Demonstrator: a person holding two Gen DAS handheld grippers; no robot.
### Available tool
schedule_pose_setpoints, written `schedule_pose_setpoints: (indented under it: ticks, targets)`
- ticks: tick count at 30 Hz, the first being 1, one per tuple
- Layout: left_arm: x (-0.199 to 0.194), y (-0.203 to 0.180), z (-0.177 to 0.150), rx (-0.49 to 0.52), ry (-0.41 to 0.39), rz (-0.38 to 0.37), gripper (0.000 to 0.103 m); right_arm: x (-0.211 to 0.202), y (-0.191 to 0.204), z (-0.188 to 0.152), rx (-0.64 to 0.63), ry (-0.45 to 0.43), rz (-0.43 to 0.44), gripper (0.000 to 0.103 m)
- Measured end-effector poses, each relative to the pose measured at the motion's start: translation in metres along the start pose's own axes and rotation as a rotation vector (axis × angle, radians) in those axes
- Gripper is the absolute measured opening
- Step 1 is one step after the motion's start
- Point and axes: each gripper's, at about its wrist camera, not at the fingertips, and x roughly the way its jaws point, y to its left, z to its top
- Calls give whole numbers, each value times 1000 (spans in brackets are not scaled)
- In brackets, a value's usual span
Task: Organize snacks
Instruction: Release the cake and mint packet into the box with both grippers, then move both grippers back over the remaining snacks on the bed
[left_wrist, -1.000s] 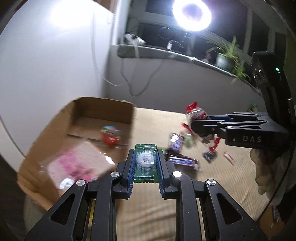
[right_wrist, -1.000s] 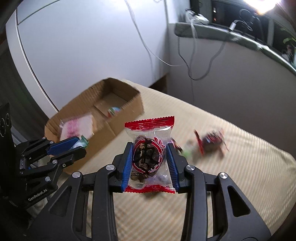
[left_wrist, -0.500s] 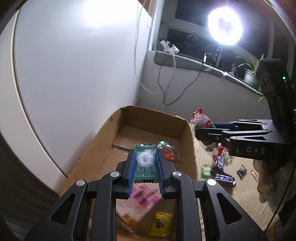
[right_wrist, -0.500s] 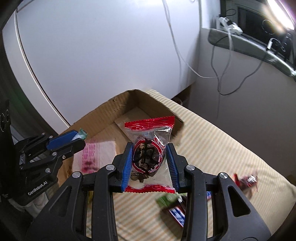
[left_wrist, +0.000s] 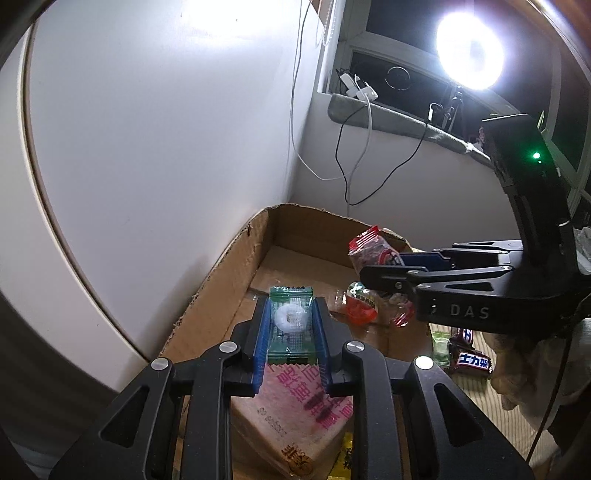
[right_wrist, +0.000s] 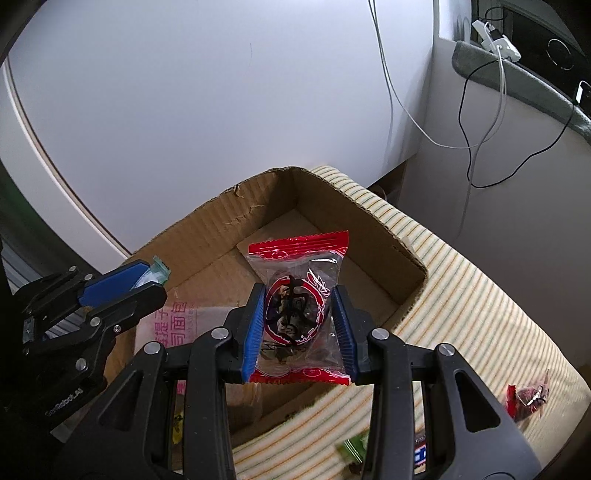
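My left gripper (left_wrist: 290, 334) is shut on a green mint candy packet (left_wrist: 290, 323) with a white ring inside, held over the open cardboard box (left_wrist: 236, 266). My right gripper (right_wrist: 299, 321) is shut on a red-edged clear snack packet (right_wrist: 297, 306) with dark pieces, also above the box (right_wrist: 373, 236). In the left wrist view the right gripper (left_wrist: 384, 275) reaches in from the right with its packet (left_wrist: 371, 251). The right wrist view shows the left gripper (right_wrist: 147, 280) at the left, the green packet's tip (right_wrist: 160, 266) poking out. A pink-printed bread packet (left_wrist: 306, 410) and a red round snack (left_wrist: 362, 304) lie in the box.
The box sits on a striped mat (right_wrist: 472, 295) against a white wall (left_wrist: 147, 147). Chocolate bars (left_wrist: 472, 362) and a green packet (left_wrist: 439, 347) lie on the mat right of the box; a red-wrapped snack (right_wrist: 528, 398) lies farther right. Cables (left_wrist: 354, 158) hang from a sill under a bright lamp (left_wrist: 469, 55).
Both grippers have carried their packets leftwards from above the mat to above the open box. The box now fills the middle of both views. Both grips are unchanged.
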Motion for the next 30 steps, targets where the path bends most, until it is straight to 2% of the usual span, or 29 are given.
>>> schedule_pose_setpoints:
  ticks: [4,5,6,9,13,22,30]
  targets:
    - [1,1,1,-10,1,6,26,2,2,2,-7,-3,-10,38]
    - [0,1,1,-12,0,9,34,3,1,2,-6,-2,-11,40]
    - [0,1,1,-13,0,10,43,3,1,3,-5,-5,-13,48]
    - [-1,3,1,-14,-3,15,46,-1,1,3,-3,-29,-14,72]
    - [-4,3,1,-13,-8,18,46,-9,-2,4,8,-57,-21,82]
    - [-20,-5,0,-6,-30,1,46,-35,-7,-5,20,-94,-36,83]
    - [-39,-31,-3,19,-59,-49,46,-76,-21,-31,37,-136,-74,83]
